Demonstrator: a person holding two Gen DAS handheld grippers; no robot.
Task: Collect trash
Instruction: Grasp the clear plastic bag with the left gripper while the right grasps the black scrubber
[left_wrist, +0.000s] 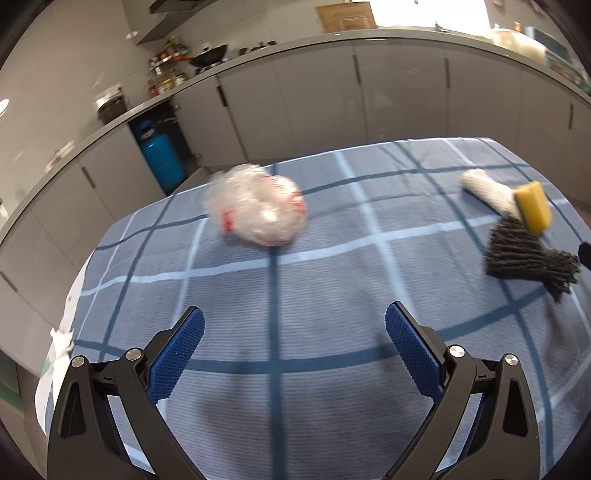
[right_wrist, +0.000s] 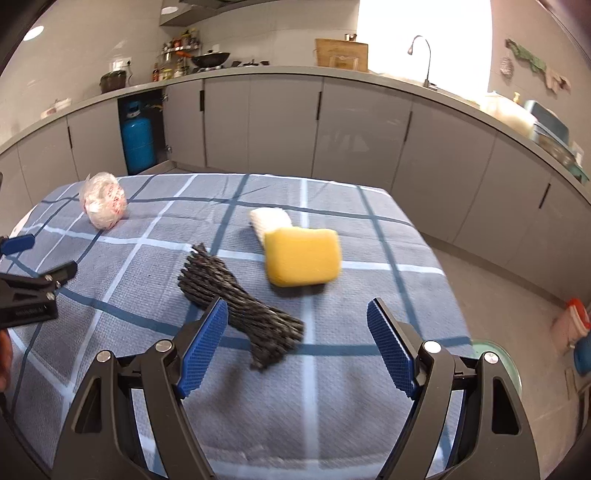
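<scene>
A crumpled clear plastic bag with red print (left_wrist: 256, 205) lies on the blue checked tablecloth (left_wrist: 295, 295), ahead of my open, empty left gripper (left_wrist: 294, 325); the bag also shows far left in the right wrist view (right_wrist: 104, 205). A yellow sponge (right_wrist: 302, 255) rests against a white rolled cloth (right_wrist: 270, 218), with a black knitted cloth (right_wrist: 240, 299) beside them. My right gripper (right_wrist: 297, 314) is open and empty, its left finger just above the black cloth. The left gripper (right_wrist: 33, 273) shows at that view's left edge.
Grey kitchen cabinets (right_wrist: 280, 122) and a counter run behind the table. A blue gas cylinder (right_wrist: 137, 142) stands in an open cabinet. A pale green round rim (right_wrist: 511, 363) and red-and-blue containers (right_wrist: 576, 332) sit on the floor at the table's right.
</scene>
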